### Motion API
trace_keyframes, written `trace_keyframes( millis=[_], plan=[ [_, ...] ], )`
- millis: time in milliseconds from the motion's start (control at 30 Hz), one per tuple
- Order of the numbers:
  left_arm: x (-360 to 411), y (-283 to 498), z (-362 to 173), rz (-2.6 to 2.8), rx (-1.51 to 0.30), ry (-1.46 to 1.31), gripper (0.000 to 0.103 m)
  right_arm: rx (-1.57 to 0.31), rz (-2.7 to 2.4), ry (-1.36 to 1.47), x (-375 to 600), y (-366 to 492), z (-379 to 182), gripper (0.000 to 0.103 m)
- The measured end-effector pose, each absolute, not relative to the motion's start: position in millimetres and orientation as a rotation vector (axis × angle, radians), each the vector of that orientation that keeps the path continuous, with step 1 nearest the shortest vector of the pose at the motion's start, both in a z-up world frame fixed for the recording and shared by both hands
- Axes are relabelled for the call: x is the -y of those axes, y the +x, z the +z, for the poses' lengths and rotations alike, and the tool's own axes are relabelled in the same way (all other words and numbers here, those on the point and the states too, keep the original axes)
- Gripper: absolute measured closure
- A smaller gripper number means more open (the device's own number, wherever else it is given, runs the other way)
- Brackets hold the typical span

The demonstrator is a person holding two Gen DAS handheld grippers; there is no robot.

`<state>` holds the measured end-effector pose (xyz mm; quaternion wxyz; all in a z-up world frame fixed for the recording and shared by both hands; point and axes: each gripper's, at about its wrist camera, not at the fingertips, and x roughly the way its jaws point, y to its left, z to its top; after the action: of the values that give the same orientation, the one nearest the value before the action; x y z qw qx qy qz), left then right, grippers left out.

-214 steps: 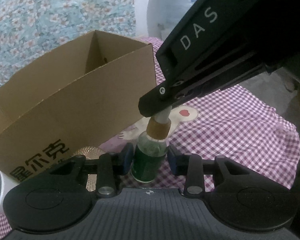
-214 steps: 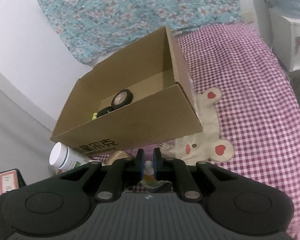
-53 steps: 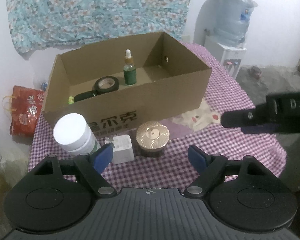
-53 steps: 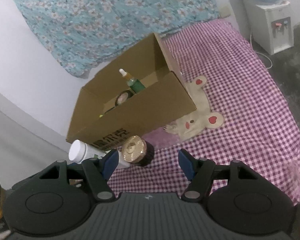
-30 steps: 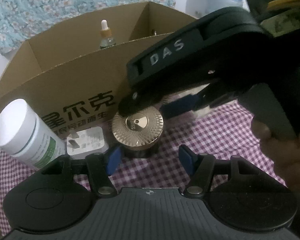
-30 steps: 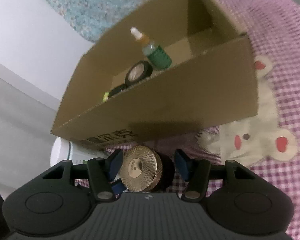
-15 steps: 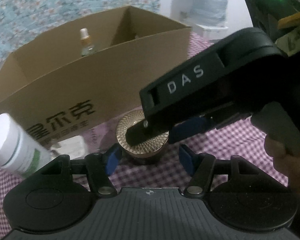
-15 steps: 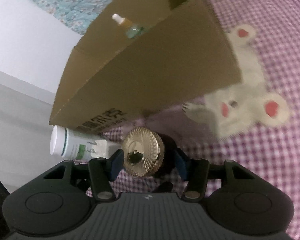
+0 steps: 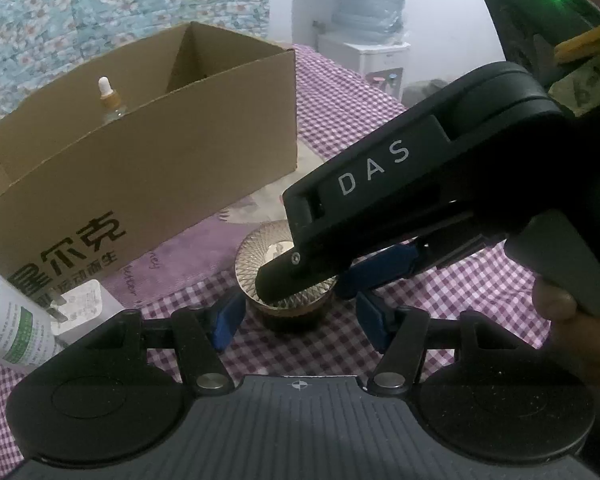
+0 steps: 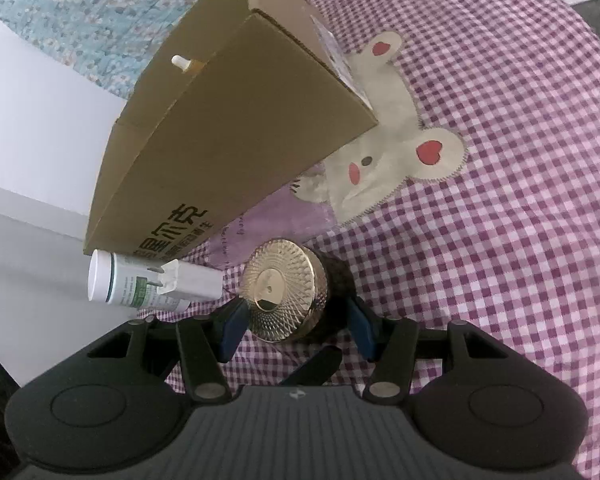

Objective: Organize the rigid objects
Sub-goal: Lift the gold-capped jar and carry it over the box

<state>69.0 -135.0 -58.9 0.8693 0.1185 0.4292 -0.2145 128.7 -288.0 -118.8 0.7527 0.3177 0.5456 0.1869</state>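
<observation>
While the dropper bottle [image 9: 109, 96] already stands inside the cardboard box [image 9: 148, 160], only its white tip and amber collar peeking over the rim, the rest of the job looks unfinished: three things are out on the checked tablecloth [image 10: 520, 200]. That's the gold-lidded jar [image 10: 286, 290], the white pill bottle [image 10: 134, 280] lying on its side, and the white plug adapter [image 9: 82, 308] just beside it, all close to the box's printed front wall. What else sits in the box cannot be seen from here.

And the jar is the one in play! The right gripper [image 10: 294, 328] has its blue pads spread wide on either side of the dark jar body, the left pad right at the lid's edge, the right pad apart from the glass; nothing is held yet. From the left wrist view its black nose covers much of the patterned lid.

The left gripper [image 9: 300, 320] hovers at the jar too, spread wide and empty, one pad just beside the jar's base and the other clear of it. A squeeze looks next, then the lift over that front wall; the slick faceted lid may slip, so a low grip on the body seems wiser.
</observation>
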Motion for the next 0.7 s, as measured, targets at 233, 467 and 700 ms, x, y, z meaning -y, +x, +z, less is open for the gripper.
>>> trace_keyframes(
  millis=[233, 467, 700],
  plan=[
    [137.6, 70.9, -60.3, -0.446, -0.897, 0.258, 0.041, -1.187, 0.404, 0.691, 288.5, 127.0, -117.7, 0.045],
    [138.3, 68.3, -59.9, -0.446, -0.896, 0.269, 0.04, -1.157, 0.378, 0.683, 299.6, 121.6, -110.3, 0.045],
    [136.0, 71.2, -62.8, -0.43, -0.9, 0.272, 0.039, -1.12, 0.354, 0.722, 319.2, 113.8, -107.4, 0.045]
  ],
)
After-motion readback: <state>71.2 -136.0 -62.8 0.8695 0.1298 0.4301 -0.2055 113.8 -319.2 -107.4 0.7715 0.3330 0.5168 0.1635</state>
